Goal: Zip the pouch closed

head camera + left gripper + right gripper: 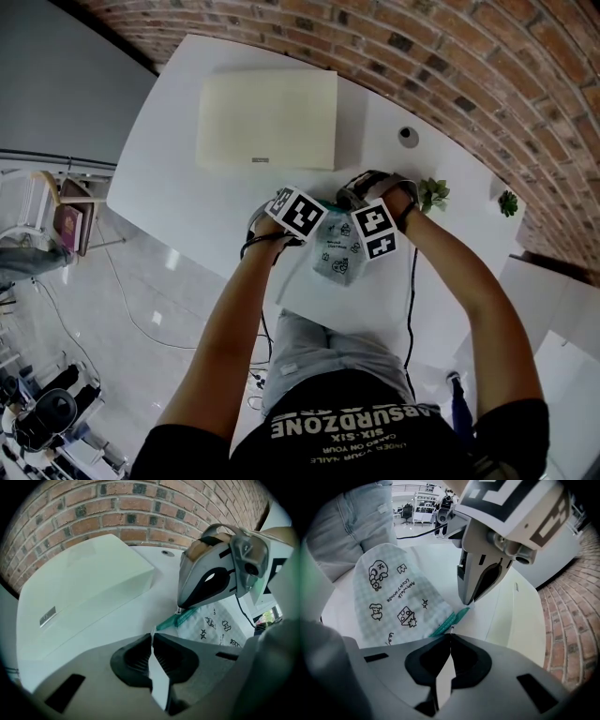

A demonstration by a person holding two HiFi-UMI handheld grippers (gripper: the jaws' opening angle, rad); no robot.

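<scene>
left claw (pixel 152 638) pinching zipper (pixel 183 617) end of pouch (pixel 213 626) | right claw (pixel 449 637) pinching zipper, contact hidden by tips

Showing soft checked cloth on the pouch (pixel 393 592), looking smooth white across the table (pixel 169 178), looking matt cream on the box (pixel 267 120) at upper centre, standing rough along the brick wall (pixel 450 56).
</scene>
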